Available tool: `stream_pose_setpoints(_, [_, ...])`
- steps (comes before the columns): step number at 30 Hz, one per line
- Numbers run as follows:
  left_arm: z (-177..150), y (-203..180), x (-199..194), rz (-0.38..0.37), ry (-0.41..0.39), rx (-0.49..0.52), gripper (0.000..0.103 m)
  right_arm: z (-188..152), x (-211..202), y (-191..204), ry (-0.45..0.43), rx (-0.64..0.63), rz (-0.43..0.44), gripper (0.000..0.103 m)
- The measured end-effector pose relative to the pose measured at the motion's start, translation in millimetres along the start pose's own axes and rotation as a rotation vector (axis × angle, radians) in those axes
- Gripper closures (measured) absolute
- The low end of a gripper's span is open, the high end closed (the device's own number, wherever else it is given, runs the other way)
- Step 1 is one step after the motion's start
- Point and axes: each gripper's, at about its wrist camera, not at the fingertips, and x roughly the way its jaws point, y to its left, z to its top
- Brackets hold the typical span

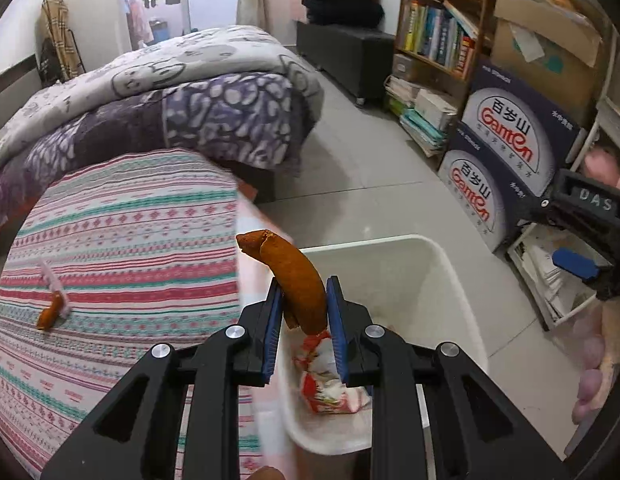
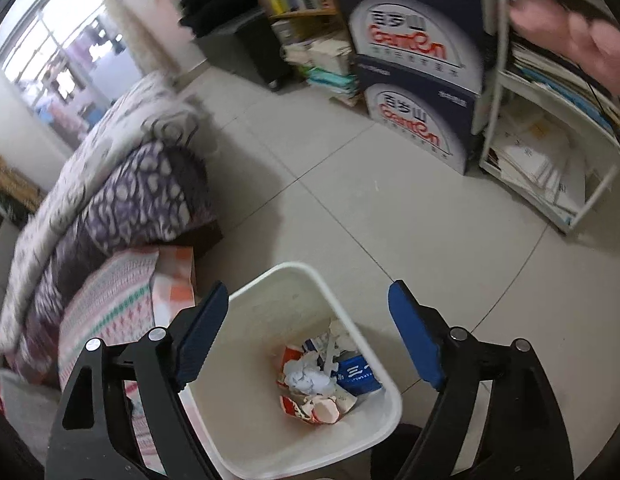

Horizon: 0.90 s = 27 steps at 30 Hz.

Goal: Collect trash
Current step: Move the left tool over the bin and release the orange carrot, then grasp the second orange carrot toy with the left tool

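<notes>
My left gripper [image 1: 302,300] is shut on a curved orange peel [image 1: 294,272] and holds it over the near-left rim of a white trash bin [image 1: 449,276]. A red-and-white wrapper [image 1: 329,388] lies inside the bin. A second small piece of orange peel [image 1: 50,314] lies on the striped bedspread [image 1: 110,248] to the left, beside a white scrap [image 1: 50,278]. My right gripper [image 2: 306,336] is open and empty, hovering above the same bin [image 2: 270,292], which holds crumpled paper and wrappers [image 2: 321,380]. The right gripper also shows at the right edge of the left wrist view [image 1: 589,236].
A bed with a purple patterned quilt [image 1: 170,112] stands left of the bin. Blue-and-white cartons [image 1: 505,148], a bookshelf [image 1: 437,28] and a white rack of papers [image 2: 549,152] line the right wall. A black cabinet [image 1: 341,52] is at the back. Grey tile floor [image 2: 369,200] lies between.
</notes>
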Motion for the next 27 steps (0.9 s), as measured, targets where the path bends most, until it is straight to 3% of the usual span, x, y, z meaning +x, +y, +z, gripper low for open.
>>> stream_pose_setpoints(7, [14,-36,8,-0.063,0.028,0.011,0.076,13,-4,-42,0.001,0.182,0.046,0.018])
stream_pose_setpoints(8, [15,-40,8,-0.067,0.031,0.010,0.072,13,-4,-45,0.004,0.197,0.050,0.018])
stream_pose_setpoints(10, [18,-47,7,-0.076,0.031,0.020,0.051,14,-5,-50,0.005,0.218,0.054,0.017])
stream_pose_setpoints(12, [20,-51,6,-0.070,0.023,0.040,0.050,14,-6,-52,-0.001,0.225,0.057,0.015])
stream_pose_setpoints(16, [21,-52,-1,-0.050,0.004,0.067,0.040,13,-8,-46,-0.005,0.215,0.061,0.013])
stream_pose_setpoints(27, [15,-6,-10,0.038,-0.024,0.073,0.030,-7,2,9,0.036,0.109,0.070,0.010])
